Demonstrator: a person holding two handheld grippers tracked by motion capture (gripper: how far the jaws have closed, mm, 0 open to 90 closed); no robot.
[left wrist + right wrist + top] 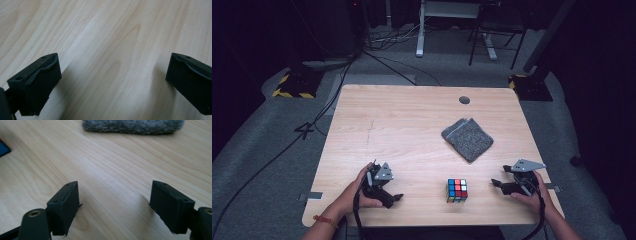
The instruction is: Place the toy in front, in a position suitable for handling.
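A person sits at the near edge of a pale wooden worktop (412, 115), forearms coming in from the bottom of the high view, each hand holding a two-jaw tool.

The left tool (398, 198) rests low over the near left part of the worktop, its jaws pointing toward the centre. In the left gripper view its two black jaws stand wide apart, released, with bare wood grain between them.

The right tool (495, 184) sits near the right edge of the worktop, jaws pointing left. In the right gripper view its jaws also stand wide apart, released, with bare wood between them.

Between the two tools, near the front edge, stands a puzzle cube (457, 190) with coloured squares of red, blue, white and orange. It is apart from both tools, closer to the right one, and neither touches it. In the right gripper view a dark blue corner at the left edge may be this cube; I cannot tell for sure.

Farther back, right of centre, lies a folded grey cloth (467, 139), flat and turned at an angle to the edges. The right gripper view shows its fuzzy edge at the top.

Near the far edge is a small round grey cable hole (464, 100). Beyond the worktop, grey floor, cables and frame legs sit in darkness.
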